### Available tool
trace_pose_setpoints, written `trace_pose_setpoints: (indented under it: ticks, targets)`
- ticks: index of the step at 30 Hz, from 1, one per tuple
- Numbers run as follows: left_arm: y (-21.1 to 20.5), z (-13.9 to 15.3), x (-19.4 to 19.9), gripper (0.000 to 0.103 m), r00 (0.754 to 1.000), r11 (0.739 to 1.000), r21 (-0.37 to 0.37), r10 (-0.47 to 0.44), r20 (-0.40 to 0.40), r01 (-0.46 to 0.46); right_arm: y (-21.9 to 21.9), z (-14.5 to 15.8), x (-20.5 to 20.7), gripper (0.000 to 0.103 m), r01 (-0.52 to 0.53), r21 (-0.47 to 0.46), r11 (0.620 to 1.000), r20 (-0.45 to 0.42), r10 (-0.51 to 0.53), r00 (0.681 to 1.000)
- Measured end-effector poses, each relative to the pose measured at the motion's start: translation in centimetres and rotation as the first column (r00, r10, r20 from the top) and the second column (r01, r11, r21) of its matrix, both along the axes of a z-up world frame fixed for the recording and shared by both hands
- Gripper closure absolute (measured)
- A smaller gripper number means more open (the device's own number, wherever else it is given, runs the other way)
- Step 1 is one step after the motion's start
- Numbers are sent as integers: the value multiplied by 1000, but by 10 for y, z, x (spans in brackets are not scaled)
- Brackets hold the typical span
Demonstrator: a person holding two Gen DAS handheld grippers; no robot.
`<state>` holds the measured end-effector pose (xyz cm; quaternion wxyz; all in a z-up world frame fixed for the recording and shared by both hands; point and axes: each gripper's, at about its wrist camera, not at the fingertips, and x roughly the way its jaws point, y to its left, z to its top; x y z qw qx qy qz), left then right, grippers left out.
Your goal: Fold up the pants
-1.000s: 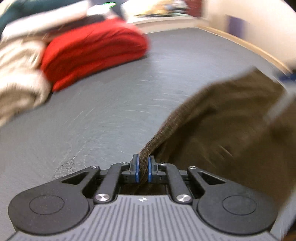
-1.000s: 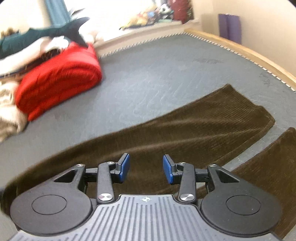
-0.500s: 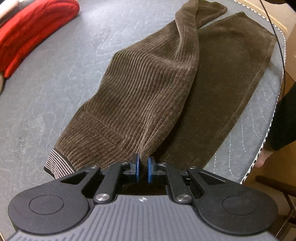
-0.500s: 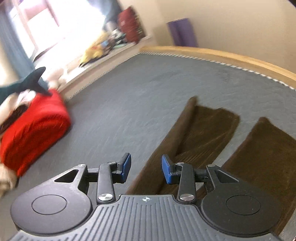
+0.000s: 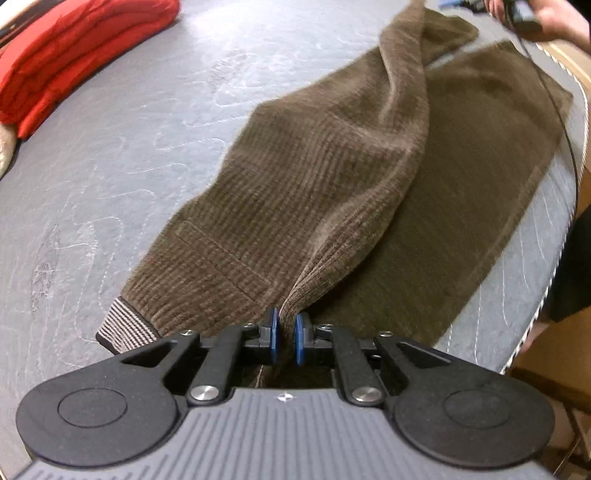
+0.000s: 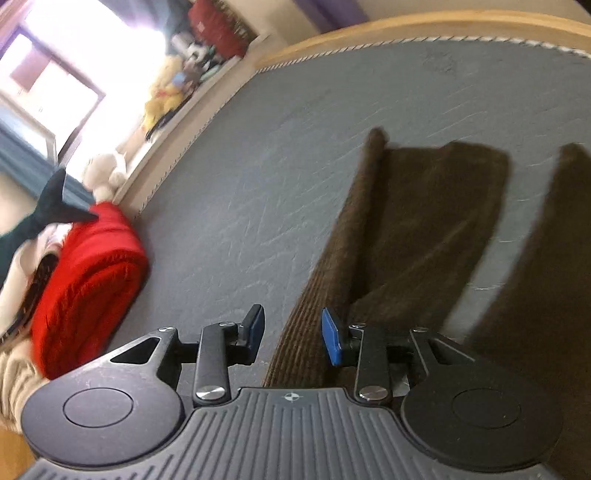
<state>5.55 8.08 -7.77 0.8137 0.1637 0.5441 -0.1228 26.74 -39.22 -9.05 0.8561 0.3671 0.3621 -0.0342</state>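
Observation:
Brown corduroy pants (image 5: pixel 314 192) lie on a grey quilted bed (image 5: pixel 129 147), one leg partly lapped over the other in a raised ridge. My left gripper (image 5: pixel 284 332) is shut on a bunch of fabric at the waist end, beside the striped waistband (image 5: pixel 125 328). My right gripper (image 6: pixel 293 334) is open and tilted, hovering over the rolled edge of the near leg (image 6: pixel 417 229); its pads do not press the cloth. The other leg (image 6: pixel 554 258) lies to the right. A person's hand (image 5: pixel 554 22) shows blurred at the far leg ends.
A folded red garment (image 5: pixel 74 55) and a pile of pale clothes (image 6: pixel 14 376) sit at the bed's left side. A wooden bed rim (image 6: pixel 406 29) runs along the far edge. The bed's edge (image 5: pixel 546 295) drops off at the right. Soft toys (image 6: pixel 162 99) line a windowsill.
The right gripper has rolled and dropped closer to the near leg's rolled edge, its jaws slightly narrower. The left view swung onto the pants, then held; the hand now shows at the leg ends.

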Motion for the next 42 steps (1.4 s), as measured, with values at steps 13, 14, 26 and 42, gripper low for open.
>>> trace_pose_setpoints:
  ticks: [13, 14, 26, 42]
  targets:
    - [17, 4, 11, 93, 995, 994, -44, 96, 0, -96, 5, -63, 44, 85, 18, 51, 999, -121, -12, 993]
    - [19, 6, 10, 93, 995, 994, -46, 98, 5, -98, 3, -59, 41, 91, 20, 57, 998, -110, -14, 994]
    - [35, 41, -24, 93, 986, 991, -61, 128, 106, -123, -12, 58, -108, 94, 63, -58, 996, -30, -65, 997]
    - [42, 66, -79, 66, 994, 976, -218, 19, 111, 6, -128, 24, -255, 62, 331, -42, 943, -99, -333, 938]
